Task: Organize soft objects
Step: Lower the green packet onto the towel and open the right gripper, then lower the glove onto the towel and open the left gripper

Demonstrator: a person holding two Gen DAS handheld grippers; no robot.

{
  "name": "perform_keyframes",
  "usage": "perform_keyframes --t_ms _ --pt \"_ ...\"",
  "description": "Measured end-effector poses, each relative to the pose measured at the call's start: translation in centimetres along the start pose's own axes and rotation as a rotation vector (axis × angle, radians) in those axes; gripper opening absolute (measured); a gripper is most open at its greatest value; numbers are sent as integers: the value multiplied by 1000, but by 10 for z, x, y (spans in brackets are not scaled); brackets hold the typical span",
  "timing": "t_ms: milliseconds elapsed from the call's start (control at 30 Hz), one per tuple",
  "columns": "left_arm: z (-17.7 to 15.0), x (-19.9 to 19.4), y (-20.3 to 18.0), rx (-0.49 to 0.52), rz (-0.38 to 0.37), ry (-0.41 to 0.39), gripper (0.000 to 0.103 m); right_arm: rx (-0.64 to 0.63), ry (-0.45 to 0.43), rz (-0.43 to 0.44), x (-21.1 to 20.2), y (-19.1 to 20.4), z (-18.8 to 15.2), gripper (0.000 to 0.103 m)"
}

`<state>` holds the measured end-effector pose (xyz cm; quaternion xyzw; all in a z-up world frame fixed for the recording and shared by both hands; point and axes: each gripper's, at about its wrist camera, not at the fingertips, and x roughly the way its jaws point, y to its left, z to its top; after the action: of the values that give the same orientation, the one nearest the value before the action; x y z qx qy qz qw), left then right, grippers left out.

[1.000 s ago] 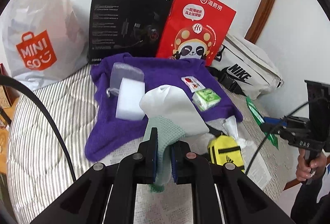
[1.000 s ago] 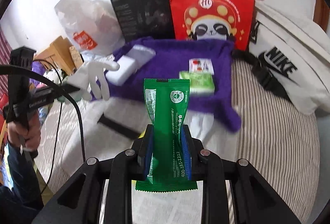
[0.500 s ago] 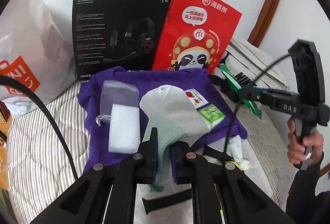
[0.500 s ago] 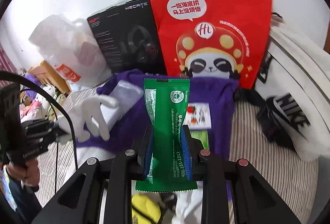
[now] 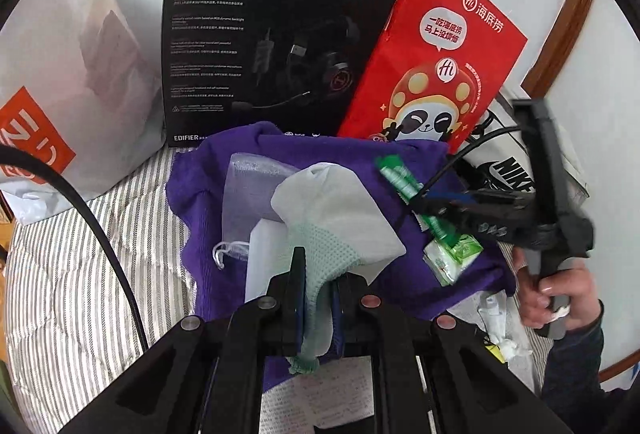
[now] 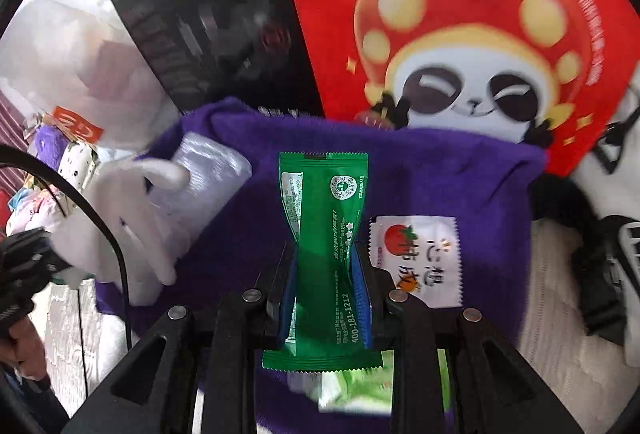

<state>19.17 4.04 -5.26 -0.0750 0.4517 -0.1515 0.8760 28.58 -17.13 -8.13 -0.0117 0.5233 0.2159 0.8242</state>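
Red paper bag (black box beside)

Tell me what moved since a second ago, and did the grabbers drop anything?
Both grippers came in closer over the purple cloth. The right gripper carried its green packet toward the red panda bag, which now looks much bigger. The left gripper brought its white glove along. Nothing was dropped or newly grabbed. The things lying on the cloth stayed put.

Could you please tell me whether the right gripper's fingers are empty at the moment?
No, the right gripper is closed on a green sachet, which sticks out past the fingers above the purple cloth.
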Motion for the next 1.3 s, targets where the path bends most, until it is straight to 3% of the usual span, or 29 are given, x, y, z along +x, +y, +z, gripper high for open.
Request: perform_keyframes --t_ms 300,500,633,933,1067,1300 --pt "8 14 0 20 0 19 11 -14 38 -2 24 -1 -1 31" --pt "11 26 -1 21 9 39 11 -25 41 25 23 -4 -3 46" --pt "15 33 -5 34 23 55 11 -18 23 52 8 -10 -1 64" --pt "26 46 -15 63 48 76 11 -54 -71 68 -52 -21 4 67" --pt "34 62 -27 101 81 103 11 -45 -124 69 -77 -26 6 74" --pt "40 86 -48 166 135 147 14 4 -152 86 -90 -44 6 76"
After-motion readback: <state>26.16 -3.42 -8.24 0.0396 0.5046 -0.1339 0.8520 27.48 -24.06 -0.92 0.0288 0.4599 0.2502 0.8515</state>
